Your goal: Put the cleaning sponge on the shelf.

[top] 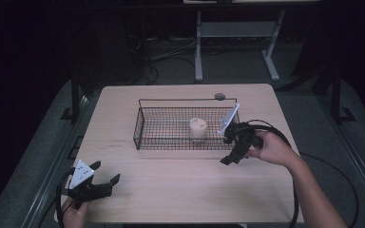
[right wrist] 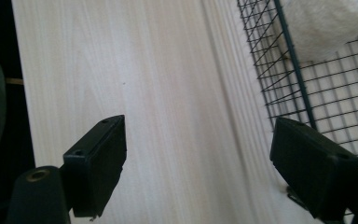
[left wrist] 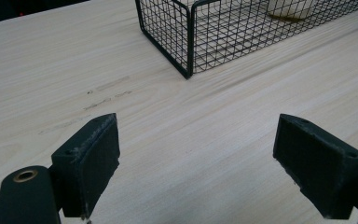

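While my right gripper (top: pixel 232 151) hangs just outside the near right corner of the wire basket (top: pixel 145 124), its jaws stand wide apart with nothing between them, and the pale roll (top: pixel 197 128) stands upright inside the basket, toward its right end. I judge that I am at the stage of reaching for that roll, so the next move calls for lifting the gripper over the near rim and coming down with the jaws on either side of it, without catching the wire. My right hand (top: pixel 271 148) comes in from the right edge of the table (top: pixel 180 190), the forearm angled from the near right, the gripper tilted down and to the left. My left gripper (top: pixel 98 179) rests low at the near left corner of the table, well apart from the basket, also spread wide and empty, pointing toward the basket's near left corner.
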Demonstrator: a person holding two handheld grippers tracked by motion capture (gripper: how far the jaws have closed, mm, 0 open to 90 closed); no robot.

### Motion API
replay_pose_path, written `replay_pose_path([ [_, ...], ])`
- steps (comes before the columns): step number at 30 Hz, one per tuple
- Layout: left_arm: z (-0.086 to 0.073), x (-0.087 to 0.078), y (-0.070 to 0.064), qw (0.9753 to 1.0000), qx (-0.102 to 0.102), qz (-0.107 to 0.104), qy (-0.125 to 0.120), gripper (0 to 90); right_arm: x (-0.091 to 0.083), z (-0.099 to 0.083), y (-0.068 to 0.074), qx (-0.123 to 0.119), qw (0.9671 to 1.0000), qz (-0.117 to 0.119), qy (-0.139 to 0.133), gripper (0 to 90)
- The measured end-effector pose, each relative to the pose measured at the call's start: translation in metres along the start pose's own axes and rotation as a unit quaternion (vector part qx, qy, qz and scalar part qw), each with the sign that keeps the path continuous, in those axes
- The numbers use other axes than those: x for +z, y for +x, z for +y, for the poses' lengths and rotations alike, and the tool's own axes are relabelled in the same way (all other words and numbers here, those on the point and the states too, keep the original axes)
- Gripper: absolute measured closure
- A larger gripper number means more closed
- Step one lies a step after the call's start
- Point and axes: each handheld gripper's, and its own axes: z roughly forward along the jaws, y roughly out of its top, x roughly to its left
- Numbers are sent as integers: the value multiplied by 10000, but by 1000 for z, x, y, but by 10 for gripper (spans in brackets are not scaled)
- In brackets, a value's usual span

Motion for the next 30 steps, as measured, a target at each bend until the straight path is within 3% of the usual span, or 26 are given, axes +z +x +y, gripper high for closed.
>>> replay_pose_path([
  [18,0,0,0,10000,1,8,16,137,9,-19,16,-21,9999,11,-119,176],
  [30,0,0,0,10000,14,3,8,137,21,-40,22,152,9997,64,-201,175],
])
